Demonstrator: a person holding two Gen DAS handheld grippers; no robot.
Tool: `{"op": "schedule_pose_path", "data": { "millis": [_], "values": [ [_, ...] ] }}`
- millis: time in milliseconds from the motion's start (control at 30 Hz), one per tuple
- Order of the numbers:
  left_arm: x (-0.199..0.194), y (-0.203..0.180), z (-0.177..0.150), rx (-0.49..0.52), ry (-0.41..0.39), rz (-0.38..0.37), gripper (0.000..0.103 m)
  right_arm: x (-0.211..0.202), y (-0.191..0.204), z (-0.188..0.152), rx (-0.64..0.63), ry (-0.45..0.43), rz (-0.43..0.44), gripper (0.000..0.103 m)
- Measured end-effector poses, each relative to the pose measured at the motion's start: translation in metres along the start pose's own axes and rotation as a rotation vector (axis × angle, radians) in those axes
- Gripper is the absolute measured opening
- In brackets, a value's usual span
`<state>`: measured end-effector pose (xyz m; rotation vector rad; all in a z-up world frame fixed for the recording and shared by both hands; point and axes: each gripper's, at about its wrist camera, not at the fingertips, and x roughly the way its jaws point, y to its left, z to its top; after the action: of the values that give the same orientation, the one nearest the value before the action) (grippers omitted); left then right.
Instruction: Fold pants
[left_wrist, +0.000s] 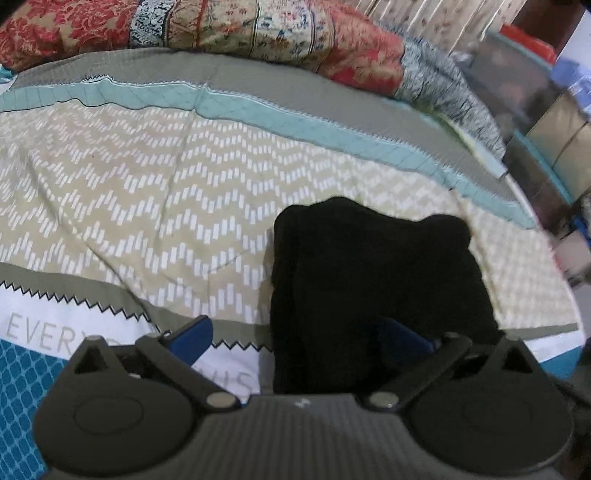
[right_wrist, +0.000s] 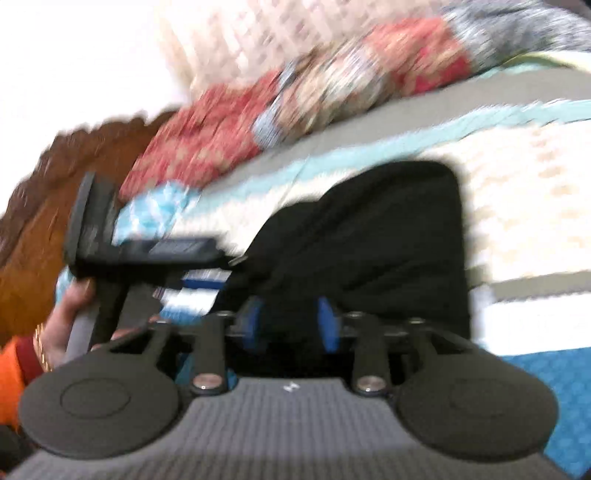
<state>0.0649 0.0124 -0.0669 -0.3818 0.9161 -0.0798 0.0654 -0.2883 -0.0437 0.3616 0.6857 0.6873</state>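
The left gripper (left_wrist: 301, 339) has its two blue-padded fingers (left_wrist: 192, 334) spread as wide as they go, pinching nothing. One pad hovers over bare bedding; the other sits low against the near edge of the black fabric pants (left_wrist: 376, 280), though whether it touches the cloth cannot be told. From there the pants reach forward and slightly to the far side of that finger, as a compact, thick, roughly rectangular bundle lying flat on the beige zigzag-patterned bedspread (left_wrist: 147, 206).

The right gripper (right_wrist: 290, 325) has its blue pads (right_wrist: 327, 325) partly apart, with dark cloth filling the gap between them. This view is smeared by motion, so whether the pads press on the cloth cannot be told. The bundle extends forward from these fingers. To one side, the other handheld gripper (right_wrist: 147, 254) shows, held by a hand (right_wrist: 70, 321) with an orange sleeve.

Judging by the small, layered shape, the folding seems nearly or wholly done; what is left looks like letting go, perhaps neatening the edges.

Beyond the pants lie a teal band (left_wrist: 258, 110) of the spread and a red floral quilt (left_wrist: 207, 26).
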Motion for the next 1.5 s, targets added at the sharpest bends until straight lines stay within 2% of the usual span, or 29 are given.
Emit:
{"op": "schedule_pose_path", "data": {
  "millis": [100, 167, 267, 400, 500, 533, 600, 667, 700, 800, 833, 900, 1000, 1067, 1133, 1167, 1200, 1233, 1267, 1300, 1333, 1500],
  "values": [
    [0.003, 0.009, -0.001, -0.041, 0.02, -0.03, 0.103, -0.017, -0.024, -0.002, 0.081, -0.057, -0.075, 0.066],
    [0.009, 0.014, -0.003, -0.076, 0.046, -0.061, 0.103, -0.017, -0.038, -0.004, 0.137, -0.049, -0.11, 0.067],
    [0.016, 0.018, -0.005, -0.12, 0.073, -0.094, 0.103, -0.017, -0.047, -0.011, 0.211, -0.035, -0.097, 0.067],
    [0.023, 0.015, -0.009, -0.138, 0.1, -0.119, 0.103, -0.004, -0.044, -0.025, 0.233, 0.044, -0.097, 0.067],
    [0.032, 0.011, -0.012, -0.134, 0.123, -0.134, 0.103, 0.002, -0.031, -0.026, 0.237, 0.067, -0.12, 0.068],
    [0.034, 0.011, -0.013, -0.135, 0.126, -0.129, 0.103, 0.003, -0.021, -0.025, 0.215, 0.067, -0.117, 0.068],
    [0.038, 0.012, -0.014, -0.151, 0.124, -0.127, 0.103, 0.001, 0.001, -0.024, 0.092, 0.065, -0.087, 0.068],
    [0.039, 0.017, -0.012, -0.178, 0.125, -0.142, 0.103, -0.004, 0.008, -0.023, 0.045, 0.061, -0.044, 0.068],
    [0.04, 0.018, -0.011, -0.187, 0.127, -0.148, 0.103, -0.004, 0.003, -0.022, 0.059, 0.06, -0.04, 0.068],
    [0.042, 0.017, -0.01, -0.183, 0.133, -0.146, 0.103, 0.002, -0.027, -0.023, 0.177, 0.065, -0.098, 0.069],
    [0.042, 0.014, -0.01, -0.173, 0.133, -0.143, 0.103, 0.004, -0.037, -0.024, 0.217, 0.068, -0.094, 0.069],
    [0.043, 0.009, -0.01, -0.157, 0.131, -0.136, 0.103, 0.01, -0.054, -0.028, 0.293, 0.085, -0.067, 0.079],
    [0.046, 0.005, -0.013, -0.158, 0.141, -0.165, 0.103, 0.019, -0.072, -0.033, 0.405, 0.085, -0.012, 0.084],
    [0.05, 0.002, -0.015, -0.163, 0.149, -0.188, 0.103, 0.021, -0.069, -0.031, 0.403, 0.08, -0.003, 0.084],
    [0.054, -0.004, -0.017, -0.143, 0.141, -0.179, 0.103, 0.029, -0.064, -0.026, 0.377, 0.096, 0.003, 0.083],
    [0.057, -0.007, -0.017, -0.124, 0.13, -0.173, 0.102, 0.031, -0.061, -0.024, 0.364, 0.105, -0.004, 0.077],
    [0.058, -0.009, -0.016, -0.116, 0.121, -0.169, 0.099, 0.033, -0.057, -0.022, 0.352, 0.116, -0.01, 0.067],
    [0.056, -0.01, -0.016, -0.115, 0.108, -0.169, 0.082, 0.033, -0.055, -0.018, 0.353, 0.125, -0.005, 0.062],
    [0.053, -0.009, -0.013, -0.125, 0.094, -0.188, 0.064, 0.03, -0.052, -0.014, 0.35, 0.13, 0.006, 0.052],
    [0.048, -0.007, -0.01, -0.148, 0.087, -0.21, 0.056, 0.028, -0.046, -0.008, 0.32, 0.127, 0.02, 0.047],
    [0.043, -0.005, -0.004, -0.168, 0.08, -0.236, 0.047, 0.025, -0.039, -0.001, 0.28, 0.119, 0.033, 0.045],
    [0.012, -0.022, 0.049, -0.128, -0.054, -0.27, 0.043, 0.028, -0.007, 0.055, 0.085, -0.012, 0.076, 0.045]
  ]
}}
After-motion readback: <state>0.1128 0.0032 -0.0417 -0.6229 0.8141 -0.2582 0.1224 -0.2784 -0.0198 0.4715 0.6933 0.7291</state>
